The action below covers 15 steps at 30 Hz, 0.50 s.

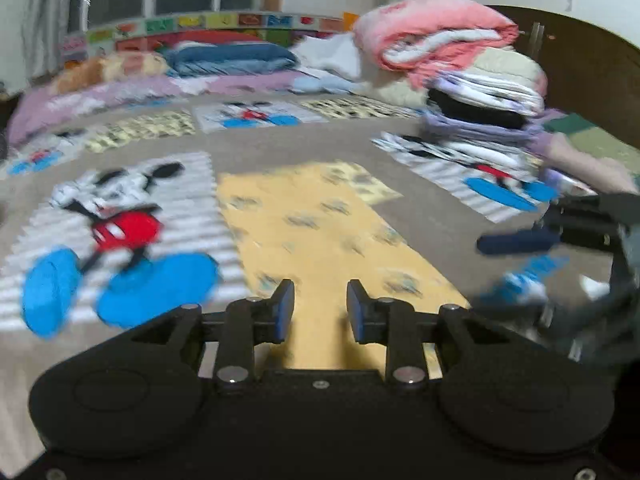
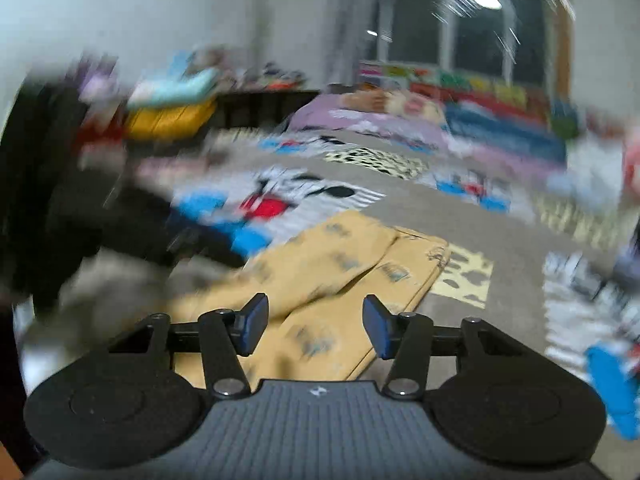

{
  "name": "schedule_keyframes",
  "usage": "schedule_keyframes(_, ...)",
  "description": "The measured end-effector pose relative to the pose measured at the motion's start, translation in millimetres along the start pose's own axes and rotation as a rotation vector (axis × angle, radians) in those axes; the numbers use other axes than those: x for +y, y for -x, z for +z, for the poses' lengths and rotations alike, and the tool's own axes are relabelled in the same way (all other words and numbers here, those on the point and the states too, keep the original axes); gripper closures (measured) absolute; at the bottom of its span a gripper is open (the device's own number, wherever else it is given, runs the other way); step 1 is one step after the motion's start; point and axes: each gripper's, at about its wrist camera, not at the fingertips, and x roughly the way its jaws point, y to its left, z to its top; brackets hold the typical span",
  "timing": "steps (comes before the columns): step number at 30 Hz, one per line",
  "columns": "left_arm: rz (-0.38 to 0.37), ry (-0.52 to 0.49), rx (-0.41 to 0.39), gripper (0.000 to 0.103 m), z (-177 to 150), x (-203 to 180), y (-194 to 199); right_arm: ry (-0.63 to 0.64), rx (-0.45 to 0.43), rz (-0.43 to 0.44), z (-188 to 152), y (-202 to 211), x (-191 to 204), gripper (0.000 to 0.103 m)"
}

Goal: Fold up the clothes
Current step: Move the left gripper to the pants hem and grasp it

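A yellow patterned garment (image 1: 320, 224) lies flat on the bed cover, folded into a long strip. My left gripper (image 1: 320, 306) is open and empty, just above the garment's near end. In the right wrist view the same garment (image 2: 340, 280) lies below and ahead of my right gripper (image 2: 316, 326), which is open and empty. The right gripper also shows blurred at the right edge of the left wrist view (image 1: 560, 240). Both views are blurred by motion.
The bed cover (image 1: 120, 216) is grey with cartoon mouse panels. A stack of folded clothes (image 1: 480, 120) stands at the far right, with a pink blanket (image 1: 432, 32) on bedding behind it. Pillows and quilts (image 1: 224, 60) line the far side under a window.
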Motion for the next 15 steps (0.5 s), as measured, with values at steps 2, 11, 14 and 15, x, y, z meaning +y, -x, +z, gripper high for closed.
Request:
schedule_keyframes(2,-0.039,-0.077,0.022,0.076,0,-16,-2,0.093,0.024,-0.047,-8,12,31,0.052)
schedule_keyframes(11,-0.227,0.472,0.129,0.074,3,19,-42,0.285,0.109,-0.211,-33,14,73,0.053)
schedule_keyframes(14,-0.171,0.543,0.143,0.074,5,18,-46,0.31,0.099,-0.214,-38,11,75,0.053)
schedule_keyframes(15,-0.136,0.552,0.141,0.074,5,16,-47,0.319,0.092,-0.213,-39,9,76,0.053)
